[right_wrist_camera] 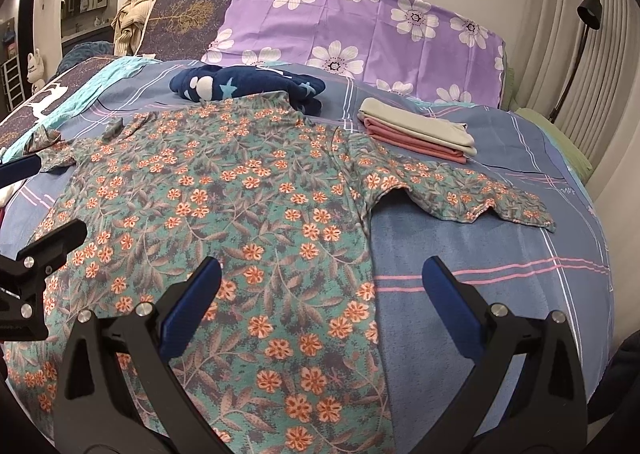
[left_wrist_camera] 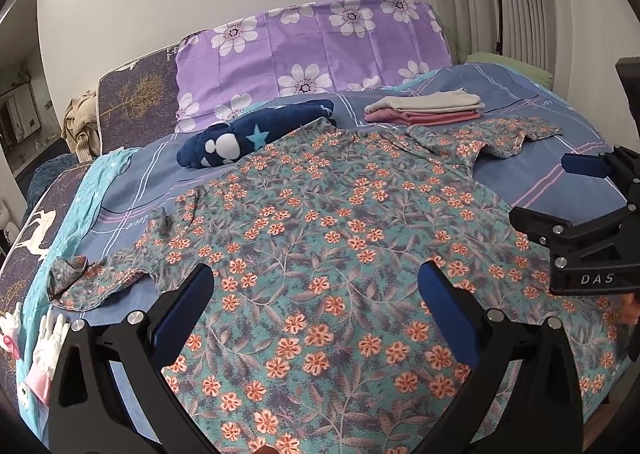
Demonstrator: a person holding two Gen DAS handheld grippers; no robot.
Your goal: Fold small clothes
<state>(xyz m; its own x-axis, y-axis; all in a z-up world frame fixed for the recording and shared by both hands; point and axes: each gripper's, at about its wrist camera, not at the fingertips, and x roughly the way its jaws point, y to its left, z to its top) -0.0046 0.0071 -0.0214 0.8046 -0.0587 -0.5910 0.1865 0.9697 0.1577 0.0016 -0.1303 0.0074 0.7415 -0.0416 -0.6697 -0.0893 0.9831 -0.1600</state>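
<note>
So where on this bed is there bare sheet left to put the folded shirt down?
The largest bare patch of blue bedsheet lies right of the floral shirt body, under its right sleeve. A narrower strip runs right of the folded stack, towards the curtain. The far left is crowded: the navy star blanket touches the shirt's collar.

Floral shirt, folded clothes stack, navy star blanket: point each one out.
Floral shirt [right_wrist_camera: 256,214], right wrist view, middle of its body.
Folded clothes stack [right_wrist_camera: 416,128], right wrist view, top beige piece.
Navy star blanket [left_wrist_camera: 244,136], left wrist view, near the pale blue star.
</note>
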